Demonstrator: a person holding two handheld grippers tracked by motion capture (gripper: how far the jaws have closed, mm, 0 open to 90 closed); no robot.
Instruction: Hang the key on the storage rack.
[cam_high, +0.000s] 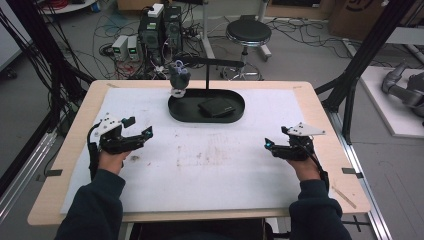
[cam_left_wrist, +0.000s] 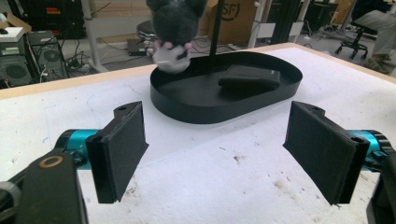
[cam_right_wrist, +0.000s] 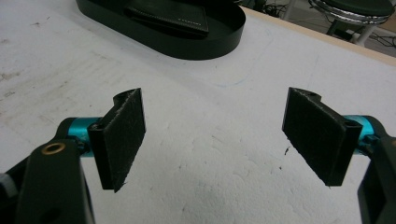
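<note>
Grippers at rest over a stained white mat: I hold my left gripper above the mat's left part and my right gripper above its right part, well apart from each other, both pointing inward across the table.

Seen from the left gripper view, my left gripper has its jaws spread wide, with bare mat between the pads and nothing in them. From the right gripper view, my right gripper also stands wide apart and empty, its pads clear of the mat's surface.

Ahead of both, at the far middle of the mat, sits a black oval tray. A flat black wallet lies inside the tray's right half, and the right gripper view shows it lying near the tray's wall. A thin black post rises from the tray and carries an arm at its top. From the end of that arm a dark grey plush toy hangs over the tray's left end; in the left gripper view the plush toy looks blurred, its pale lower part just above the tray's rim.

Neither gripper touches the tray, the wallet or the toy. A round black stool stands on the floor beyond the table.
</note>
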